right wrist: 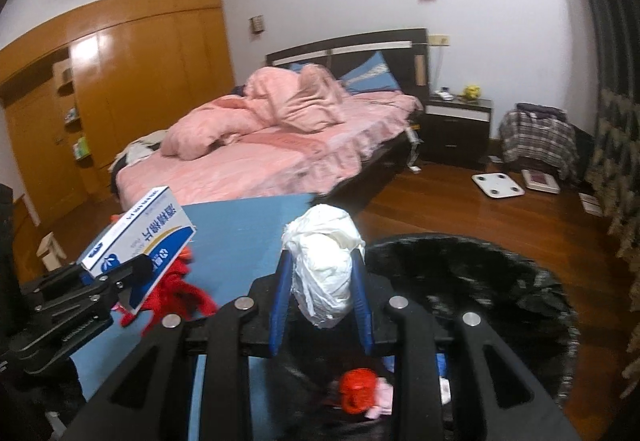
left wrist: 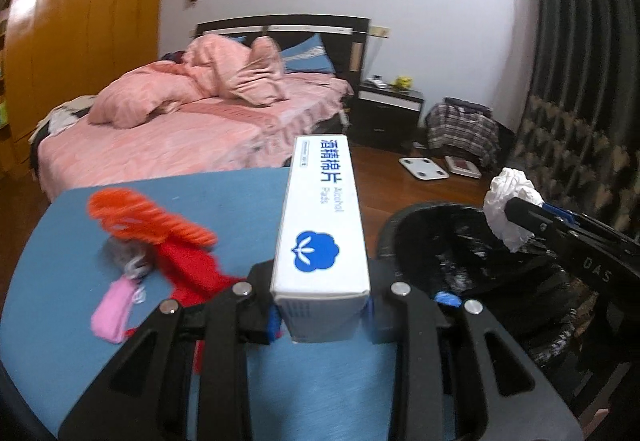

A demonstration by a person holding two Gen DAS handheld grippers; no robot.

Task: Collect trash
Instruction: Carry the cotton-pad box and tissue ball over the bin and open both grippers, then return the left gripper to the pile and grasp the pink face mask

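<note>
My left gripper (left wrist: pixel 322 321) is shut on a long white box of alcohol pads (left wrist: pixel 320 241), which sticks out forward over the blue table (left wrist: pixel 240 197). In the right wrist view the same box (right wrist: pixel 140 233) is clamped at the left. My right gripper (right wrist: pixel 322 297) is shut on a crumpled white paper wad (right wrist: pixel 324 265), held at the near rim of a black-lined trash bin (right wrist: pixel 500 281). From the left wrist the wad (left wrist: pixel 510 207) hangs over the bin (left wrist: pixel 460 253). A red-orange lump (right wrist: pixel 358 389) lies inside the bin.
Red and orange knitted things (left wrist: pixel 160 233) and a pink cloth piece (left wrist: pixel 112 309) lie on the table's left. Beyond are a pink-covered bed (left wrist: pixel 180 129), a dark nightstand (left wrist: pixel 388 109), a white scale (left wrist: pixel 424 168) on the wood floor and a patterned curtain (left wrist: pixel 580 145).
</note>
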